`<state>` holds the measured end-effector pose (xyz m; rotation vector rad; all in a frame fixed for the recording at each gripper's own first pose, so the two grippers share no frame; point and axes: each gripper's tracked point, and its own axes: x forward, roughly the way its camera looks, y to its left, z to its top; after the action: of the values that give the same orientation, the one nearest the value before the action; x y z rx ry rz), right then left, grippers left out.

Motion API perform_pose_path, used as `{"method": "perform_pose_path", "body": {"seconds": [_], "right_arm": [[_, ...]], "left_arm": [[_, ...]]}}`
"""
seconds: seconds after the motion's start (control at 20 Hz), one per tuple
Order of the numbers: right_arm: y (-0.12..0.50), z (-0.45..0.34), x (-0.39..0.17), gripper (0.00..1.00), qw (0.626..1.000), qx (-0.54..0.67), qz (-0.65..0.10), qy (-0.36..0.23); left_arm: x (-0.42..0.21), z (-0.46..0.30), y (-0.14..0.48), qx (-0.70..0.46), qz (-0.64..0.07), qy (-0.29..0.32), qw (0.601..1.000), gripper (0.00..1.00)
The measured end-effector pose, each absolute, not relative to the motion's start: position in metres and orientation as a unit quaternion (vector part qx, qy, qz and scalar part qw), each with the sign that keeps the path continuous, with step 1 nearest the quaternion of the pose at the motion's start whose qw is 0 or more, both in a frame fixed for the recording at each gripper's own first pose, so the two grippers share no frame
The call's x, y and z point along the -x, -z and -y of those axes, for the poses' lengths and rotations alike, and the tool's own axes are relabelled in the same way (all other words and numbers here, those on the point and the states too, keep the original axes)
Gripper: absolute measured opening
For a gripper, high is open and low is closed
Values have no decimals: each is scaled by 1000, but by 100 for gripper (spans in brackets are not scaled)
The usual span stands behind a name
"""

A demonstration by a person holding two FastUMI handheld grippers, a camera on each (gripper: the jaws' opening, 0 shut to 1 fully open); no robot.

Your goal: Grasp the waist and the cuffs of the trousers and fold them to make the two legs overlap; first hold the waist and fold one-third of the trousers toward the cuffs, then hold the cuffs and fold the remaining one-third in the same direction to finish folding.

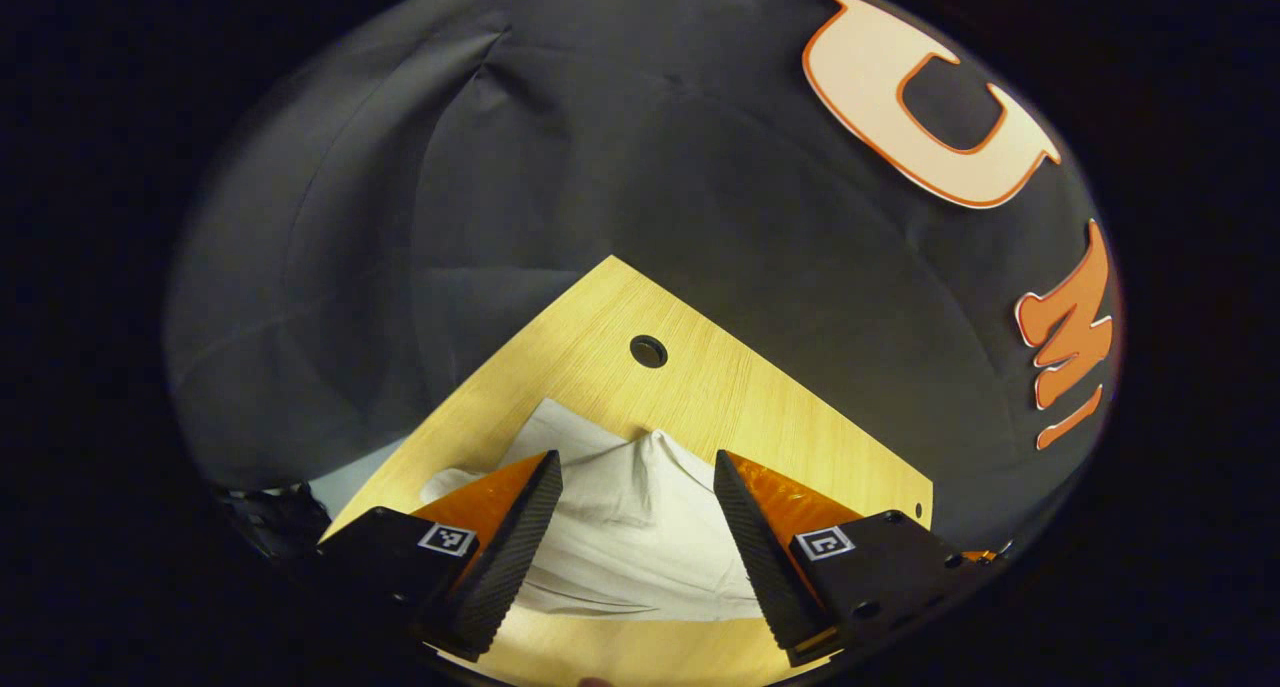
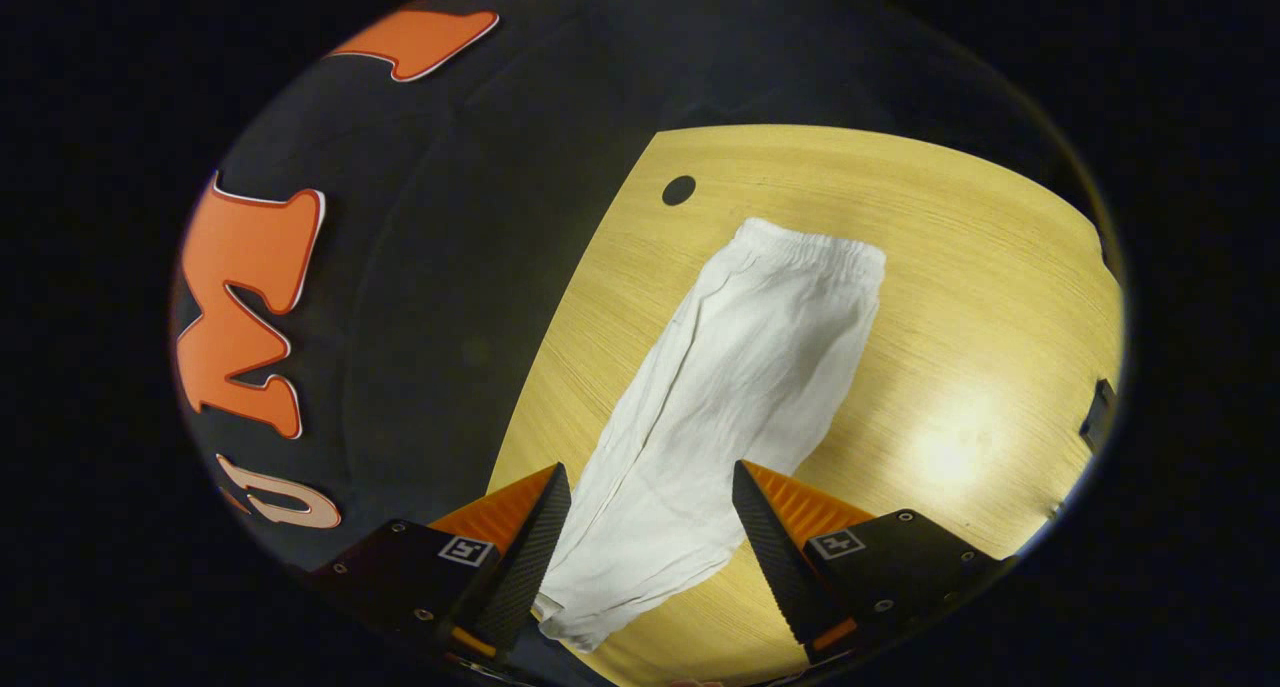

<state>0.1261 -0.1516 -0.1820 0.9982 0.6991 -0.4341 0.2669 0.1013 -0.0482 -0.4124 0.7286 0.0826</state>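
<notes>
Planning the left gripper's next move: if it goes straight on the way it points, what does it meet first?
Most likely the white trousers, which lie bunched on the wooden table right between the left gripper's open fingers. Depth is hard to judge in this view.

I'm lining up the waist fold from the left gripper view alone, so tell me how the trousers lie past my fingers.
Observer: In the right gripper view the trousers lie flat as one long narrow strip on the table.
Operator: Give me the waistband.
Observer: The elastic waistband is the strip's far end, near the table's hole.
Operator: Report the right hand-held gripper.
Observer: The right hand-held gripper is open, a finger either side of the cuff end, not pinching it.
</notes>
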Motion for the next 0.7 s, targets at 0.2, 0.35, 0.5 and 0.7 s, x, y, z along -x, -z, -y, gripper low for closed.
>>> {"method": "perform_pose_path", "body": {"seconds": [0.2, 0.35, 0.5, 0.7], "right_arm": [[179, 187, -96, 98, 804, -460, -294, 234], [184, 220, -88, 98, 793, -476, -285, 253], [201, 256, -95, 98, 784, -480, -290, 267], [226, 301, -115, 98, 777, -477, -303, 278]], "left_arm": [[-249, -102, 23, 159, -324, -35, 932, 100], [-245, -82, 11, 143, -316, -26, 938, 100], [-231, -67, -11, 138, -293, -29, 946, 100], [-222, -45, -40, 171, -243, -36, 954, 100]]}}
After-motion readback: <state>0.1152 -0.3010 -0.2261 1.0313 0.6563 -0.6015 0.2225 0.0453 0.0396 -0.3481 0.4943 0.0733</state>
